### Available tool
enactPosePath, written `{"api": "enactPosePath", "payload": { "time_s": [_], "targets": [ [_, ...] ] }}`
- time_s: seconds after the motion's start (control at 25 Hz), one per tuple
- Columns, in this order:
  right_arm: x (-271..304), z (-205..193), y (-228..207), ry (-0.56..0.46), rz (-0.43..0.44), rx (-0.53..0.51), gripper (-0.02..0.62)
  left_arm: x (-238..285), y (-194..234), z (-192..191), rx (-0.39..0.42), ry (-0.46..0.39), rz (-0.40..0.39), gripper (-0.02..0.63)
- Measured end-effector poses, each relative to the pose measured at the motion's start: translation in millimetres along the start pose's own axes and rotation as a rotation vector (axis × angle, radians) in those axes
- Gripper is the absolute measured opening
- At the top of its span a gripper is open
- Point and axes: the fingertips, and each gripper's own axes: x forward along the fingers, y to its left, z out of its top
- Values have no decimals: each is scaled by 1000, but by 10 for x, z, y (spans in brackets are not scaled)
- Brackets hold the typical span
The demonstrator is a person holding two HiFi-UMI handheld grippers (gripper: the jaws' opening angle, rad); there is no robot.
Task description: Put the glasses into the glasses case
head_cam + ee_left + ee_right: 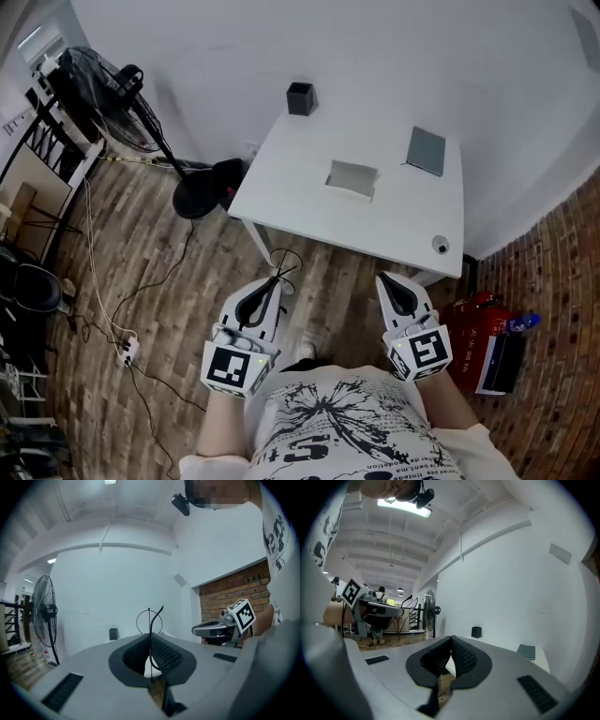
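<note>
My left gripper (275,281) is shut on a pair of thin black wire-frame glasses (284,265), which stick out past its tips over the wooden floor. In the left gripper view the wire (150,620) stands clamped between the pads. My right gripper (392,279) is beside it, shut and empty, its pads meeting at the tip (451,641). Ahead stands a white table (281,187) with a pale grey flat case-like thing (352,178) and a dark grey flat rectangle (427,151). Which of them is the glasses case I cannot tell. Both grippers are short of the table's near edge.
A black cube-shaped holder (300,98) sits at the table's far left corner, a small round thing (440,246) at its near right. A standing fan (112,94) with its base (202,197) is at the left; cables and a power strip (127,349) lie on the floor. Red gear (478,323) sits by the brick wall.
</note>
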Motion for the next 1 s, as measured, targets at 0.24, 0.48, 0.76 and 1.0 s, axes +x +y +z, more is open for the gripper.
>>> {"api": "enactPosePath", "payload": {
  "time_s": [0.24, 0.48, 0.76, 1.0],
  "targets": [
    [657, 37, 21, 21, -72, 15, 15, 424, 570, -32, 14, 4, -85, 20],
    [1113, 0, -266, 35, -113, -1, 15, 990, 788, -88, 2, -23, -143, 20],
    [1571, -139, -1021, 78, -174, 28, 15, 1943, 942, -177, 64, 67, -217, 20],
    [1964, -261, -1770, 106, -214, 69, 15, 2948, 945, -276, 187, 189, -326, 20]
  ]
}}
